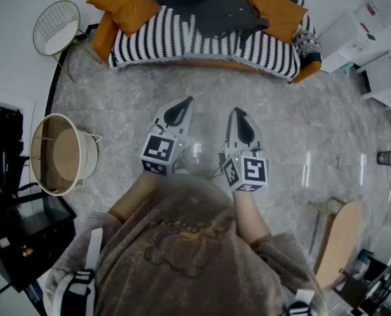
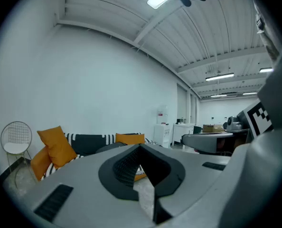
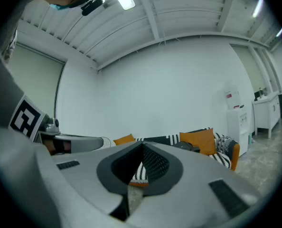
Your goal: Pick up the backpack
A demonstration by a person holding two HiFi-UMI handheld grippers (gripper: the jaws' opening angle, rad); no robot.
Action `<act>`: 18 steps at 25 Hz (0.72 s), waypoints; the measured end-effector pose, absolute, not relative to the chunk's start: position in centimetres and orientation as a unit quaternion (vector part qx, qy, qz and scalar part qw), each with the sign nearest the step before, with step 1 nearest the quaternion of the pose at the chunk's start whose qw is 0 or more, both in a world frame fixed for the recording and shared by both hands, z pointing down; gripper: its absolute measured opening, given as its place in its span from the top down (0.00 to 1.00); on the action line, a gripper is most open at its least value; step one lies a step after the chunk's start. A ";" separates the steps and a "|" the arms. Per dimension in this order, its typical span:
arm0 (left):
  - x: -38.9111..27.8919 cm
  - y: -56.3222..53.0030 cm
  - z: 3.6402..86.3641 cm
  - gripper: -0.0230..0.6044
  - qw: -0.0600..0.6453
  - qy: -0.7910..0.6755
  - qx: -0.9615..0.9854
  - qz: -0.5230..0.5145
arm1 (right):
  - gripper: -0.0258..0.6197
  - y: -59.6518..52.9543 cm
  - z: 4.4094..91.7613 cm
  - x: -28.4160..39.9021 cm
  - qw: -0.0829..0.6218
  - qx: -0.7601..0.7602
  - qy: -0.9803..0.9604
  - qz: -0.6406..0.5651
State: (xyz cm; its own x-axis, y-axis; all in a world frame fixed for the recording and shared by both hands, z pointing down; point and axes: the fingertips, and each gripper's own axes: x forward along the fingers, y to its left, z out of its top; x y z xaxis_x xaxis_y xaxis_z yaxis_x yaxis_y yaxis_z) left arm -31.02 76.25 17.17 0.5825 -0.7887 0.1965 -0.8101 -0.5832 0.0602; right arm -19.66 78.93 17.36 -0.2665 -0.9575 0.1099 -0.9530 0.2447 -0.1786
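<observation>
A dark grey backpack (image 1: 227,15) lies on the seat of a black-and-white striped sofa (image 1: 182,38), between orange cushions (image 1: 125,4). Both grippers hang over the grey floor, well short of the sofa and pointing toward it. My left gripper (image 1: 185,103) is shut with nothing in it, and so is my right gripper (image 1: 237,114) beside it. In the left gripper view the backpack (image 2: 112,147) shows low and far beyond the closed left gripper (image 2: 141,148). In the right gripper view the backpack (image 3: 187,145) sits right of the closed right gripper (image 3: 142,148).
A white wire chair (image 1: 56,25) stands left of the sofa. A round open basket (image 1: 60,153) and a black shelf (image 1: 18,236) are at my left. White cabinets (image 1: 380,71) stand at the right, with a wooden board (image 1: 340,242) and a small dark cup (image 1: 385,157).
</observation>
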 end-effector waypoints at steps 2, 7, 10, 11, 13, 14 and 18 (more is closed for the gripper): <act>-31.6 76.0 17.3 0.96 0.073 -0.448 0.888 0.075 | 0.96 78.7 17.4 -20.2 0.020 -0.606 0.788 -0.106; -33.3 74.8 17.9 0.96 0.073 -0.436 0.893 0.080 | 0.96 77.8 18.1 -21.7 0.028 -0.610 0.783 -0.113; -34.2 73.6 18.1 0.96 0.069 -0.428 0.897 0.082 | 0.96 77.0 18.5 -22.2 0.031 -0.616 0.779 -0.113; -34.5 73.2 18.2 0.96 0.068 -0.426 0.898 0.083 | 0.96 76.7 18.6 -22.3 0.031 -0.619 0.777 -0.113; -35.0 72.2 18.3 0.96 0.069 -0.424 0.899 0.086 | 0.96 76.0 18.7 -22.6 0.029 -0.622 0.774 -0.112; -35.1 71.6 18.4 0.96 0.069 -0.423 0.899 0.086 | 0.96 75.7 18.7 -22.6 0.030 -0.623 0.773 -0.112; -34.7 68.8 18.4 0.96 0.070 -0.422 0.900 0.081 | 0.96 73.4 18.8 -21.9 0.033 -0.628 0.770 -0.110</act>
